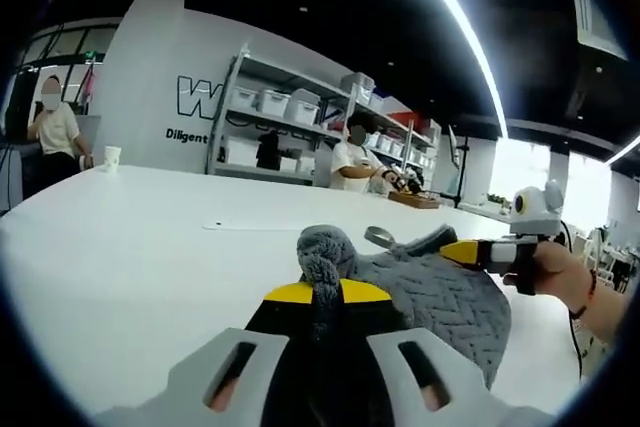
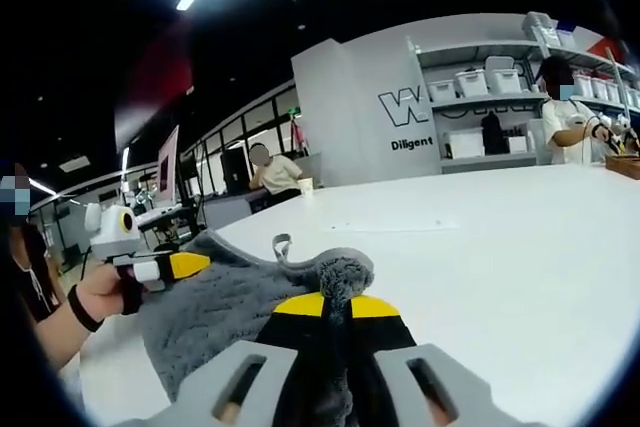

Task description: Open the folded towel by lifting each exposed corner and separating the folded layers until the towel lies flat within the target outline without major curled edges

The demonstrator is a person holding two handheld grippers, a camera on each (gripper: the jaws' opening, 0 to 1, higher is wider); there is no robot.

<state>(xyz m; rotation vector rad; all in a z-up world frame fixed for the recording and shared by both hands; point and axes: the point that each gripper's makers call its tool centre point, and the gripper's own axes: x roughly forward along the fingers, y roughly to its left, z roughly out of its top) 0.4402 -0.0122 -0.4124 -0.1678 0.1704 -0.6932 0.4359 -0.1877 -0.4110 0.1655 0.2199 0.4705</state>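
Both grippers pinch bunched towel corners above the table.

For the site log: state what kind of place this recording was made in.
Probably an open-plan lab or workshop office. Metal shelving holds white storage bins, a wall carries large company lettering, other people work at a long white table, and strip lights cross a dark ceiling.
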